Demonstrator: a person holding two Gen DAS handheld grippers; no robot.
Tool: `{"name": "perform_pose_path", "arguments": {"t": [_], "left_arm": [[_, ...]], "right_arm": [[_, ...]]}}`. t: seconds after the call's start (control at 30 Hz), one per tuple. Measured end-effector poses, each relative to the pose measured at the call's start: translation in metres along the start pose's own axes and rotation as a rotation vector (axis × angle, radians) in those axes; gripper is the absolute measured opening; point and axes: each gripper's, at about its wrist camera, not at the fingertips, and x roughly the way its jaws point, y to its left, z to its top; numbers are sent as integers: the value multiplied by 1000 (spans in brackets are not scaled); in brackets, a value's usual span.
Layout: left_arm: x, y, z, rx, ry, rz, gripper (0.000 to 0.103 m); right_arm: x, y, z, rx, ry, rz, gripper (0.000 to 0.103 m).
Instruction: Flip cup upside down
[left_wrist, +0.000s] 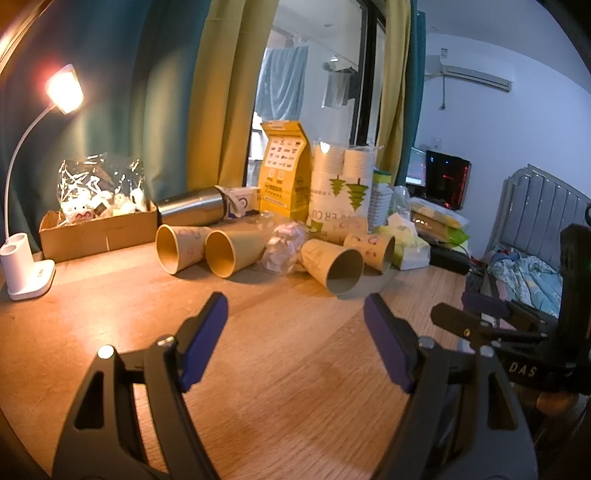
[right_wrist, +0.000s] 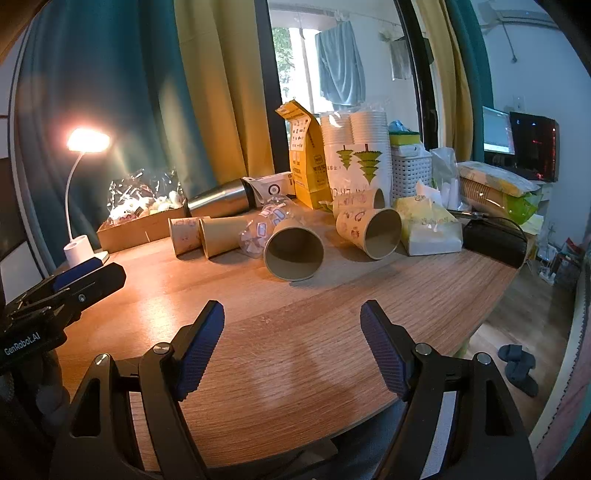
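Paper cup on its side: light, crushable; pinch wall gently. Right gripper and left gripper spread, empty.

bare table ahead, cups beyond

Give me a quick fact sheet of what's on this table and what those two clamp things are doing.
surface: wooden table
paper cups: several lying on their sides, none upside down; nearest cup has its mouth toward the right wrist camera
left gripper: open, empty, above the table
right gripper: open, empty, short of the cups
lamp: lit, at the left
behind cups: steel flask, yellow box, stacked cups in a sleeve
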Motion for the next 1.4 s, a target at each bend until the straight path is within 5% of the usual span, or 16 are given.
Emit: {"name": "perform_pose_path", "arguments": {"t": [1.4], "left_arm": [[0, -1, -1, 2, 7, 7, 77]], "right_arm": [[0, 0, 1, 5, 4, 1, 79]]}}
